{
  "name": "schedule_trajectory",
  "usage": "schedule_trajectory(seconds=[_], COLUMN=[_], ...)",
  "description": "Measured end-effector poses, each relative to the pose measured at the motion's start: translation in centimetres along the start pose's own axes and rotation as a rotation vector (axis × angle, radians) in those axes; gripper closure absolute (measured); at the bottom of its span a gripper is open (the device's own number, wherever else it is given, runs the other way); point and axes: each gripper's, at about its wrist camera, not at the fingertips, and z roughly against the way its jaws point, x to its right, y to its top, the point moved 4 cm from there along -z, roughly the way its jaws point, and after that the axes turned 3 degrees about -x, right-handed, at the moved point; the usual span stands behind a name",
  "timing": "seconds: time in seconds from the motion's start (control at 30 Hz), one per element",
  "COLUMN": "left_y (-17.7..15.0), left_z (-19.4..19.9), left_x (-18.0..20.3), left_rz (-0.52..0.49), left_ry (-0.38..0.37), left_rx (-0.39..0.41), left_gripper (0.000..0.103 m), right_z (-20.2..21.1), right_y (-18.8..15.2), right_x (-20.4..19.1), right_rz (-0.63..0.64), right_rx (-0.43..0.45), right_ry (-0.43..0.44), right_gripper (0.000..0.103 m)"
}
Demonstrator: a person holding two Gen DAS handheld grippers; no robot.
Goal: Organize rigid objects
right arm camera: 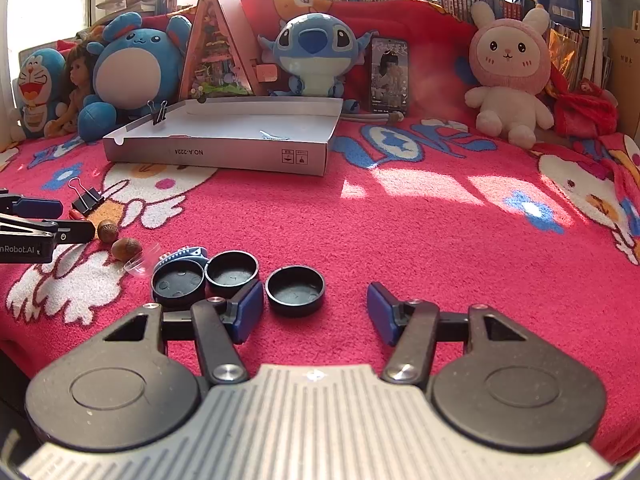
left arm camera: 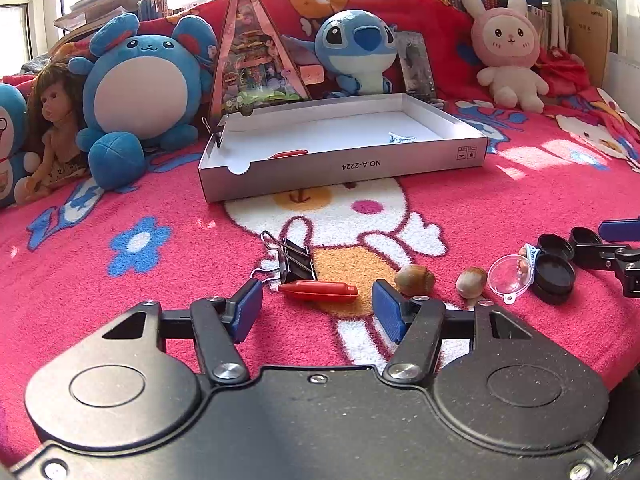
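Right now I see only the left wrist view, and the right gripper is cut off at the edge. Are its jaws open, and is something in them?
Observer: Open, holding nothing. One black cap lies on the blanket just ahead of the right gripper, nearer its left finger; no pad presses it.
Operator: Thank you. Behind the box I see only a glaring dark plate. What is it?
Observer: A phone with its screen lit, standing upright behind the box, beside the blue plush.
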Motion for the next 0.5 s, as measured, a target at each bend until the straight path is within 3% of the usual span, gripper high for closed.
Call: schedule_trajectory(seconds=[0.2,0.37,0.5], left_y=[0.20,0.14,-0.06], left_z=[-0.62,-0.53,-0.13], left_x=[-0.59,-0.38,-0.03], left_rz=[0.017,0.018,0.006], left_ry=[0.001,-0.023,-0.028], left_rx=[-0.001,-0.013,-0.017], left_gripper=[0.047,0.060,0.060], right_z=[-0.01,-0.10,-0.13], right_y=[0.02,0.07,0.05], right_x=[-0.20,-0.23,-0.28], right_rz=[0.007,0.008,0.009], right_rx=[0.001,0.000,0.000], right_ry=[-0.002,-0.001,-0.001], right_gripper=[0.038,0.038,0.038])
